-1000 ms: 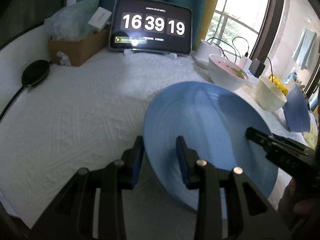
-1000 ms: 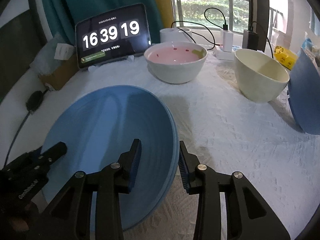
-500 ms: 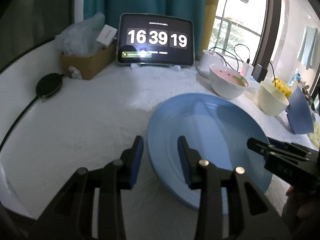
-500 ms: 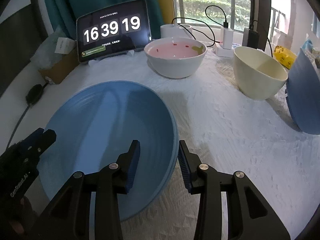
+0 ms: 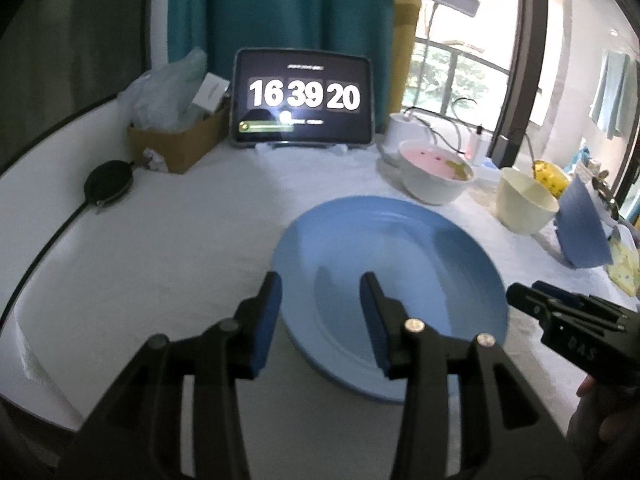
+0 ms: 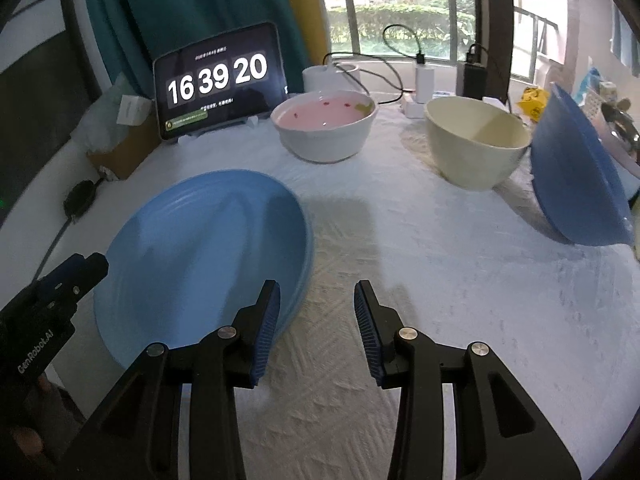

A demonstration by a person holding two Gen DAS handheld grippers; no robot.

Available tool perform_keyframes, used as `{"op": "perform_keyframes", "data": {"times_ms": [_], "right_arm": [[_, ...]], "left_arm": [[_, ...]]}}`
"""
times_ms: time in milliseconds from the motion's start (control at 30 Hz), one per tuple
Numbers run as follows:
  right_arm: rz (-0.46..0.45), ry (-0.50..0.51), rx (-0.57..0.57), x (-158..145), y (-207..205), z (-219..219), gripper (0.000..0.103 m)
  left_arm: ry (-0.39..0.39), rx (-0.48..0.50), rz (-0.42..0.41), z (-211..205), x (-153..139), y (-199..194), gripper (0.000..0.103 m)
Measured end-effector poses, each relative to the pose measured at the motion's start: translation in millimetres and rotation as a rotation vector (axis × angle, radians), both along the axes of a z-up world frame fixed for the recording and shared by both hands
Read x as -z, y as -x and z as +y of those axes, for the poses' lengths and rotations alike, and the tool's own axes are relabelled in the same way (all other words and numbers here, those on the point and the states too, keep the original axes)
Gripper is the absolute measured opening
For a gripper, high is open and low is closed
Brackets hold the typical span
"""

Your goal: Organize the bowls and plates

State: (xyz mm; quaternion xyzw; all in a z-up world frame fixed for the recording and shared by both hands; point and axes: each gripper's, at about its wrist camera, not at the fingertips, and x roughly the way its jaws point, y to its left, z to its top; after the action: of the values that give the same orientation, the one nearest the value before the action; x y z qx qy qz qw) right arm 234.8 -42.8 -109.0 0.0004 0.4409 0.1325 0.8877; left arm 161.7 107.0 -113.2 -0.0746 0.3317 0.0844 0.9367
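Blue plate (image 5: 392, 264) flat on worktop (image 6: 440, 264), frame centre. Left hand-held gripper (image 5: 320, 316) opening, straddling plate's rim without pressing; right hand-held gripper (image 6: 316, 322) released, empty.

A big light-blue plate (image 6: 200, 256) is laid flat on the white-covered counter (image 6: 440, 280), maybe two stacked, hard to tell from the rim. Further back a white bowl (image 6: 324, 132) with a pink inside is set upright, a cream bowl (image 6: 476, 148) just beside it. A darker blue bowl (image 6: 576, 184) is tipped on its side at the far right.
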Motion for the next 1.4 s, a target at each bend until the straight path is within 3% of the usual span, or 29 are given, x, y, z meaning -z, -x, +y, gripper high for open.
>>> {"op": "perform_keyframes", "data": {"times_ms": [1100, 1400], "right_arm": [[-0.096, -0.136, 0.240, -23, 43, -176, 0.041], [-0.134, -0.126, 0.268, -31, 44, -216, 0.041]], "left_arm": [[-0.143, 0.245, -0.019, -161, -31, 13, 0.043], [-0.111, 0.312, -0.021, -202, -36, -3, 0.043]]}}
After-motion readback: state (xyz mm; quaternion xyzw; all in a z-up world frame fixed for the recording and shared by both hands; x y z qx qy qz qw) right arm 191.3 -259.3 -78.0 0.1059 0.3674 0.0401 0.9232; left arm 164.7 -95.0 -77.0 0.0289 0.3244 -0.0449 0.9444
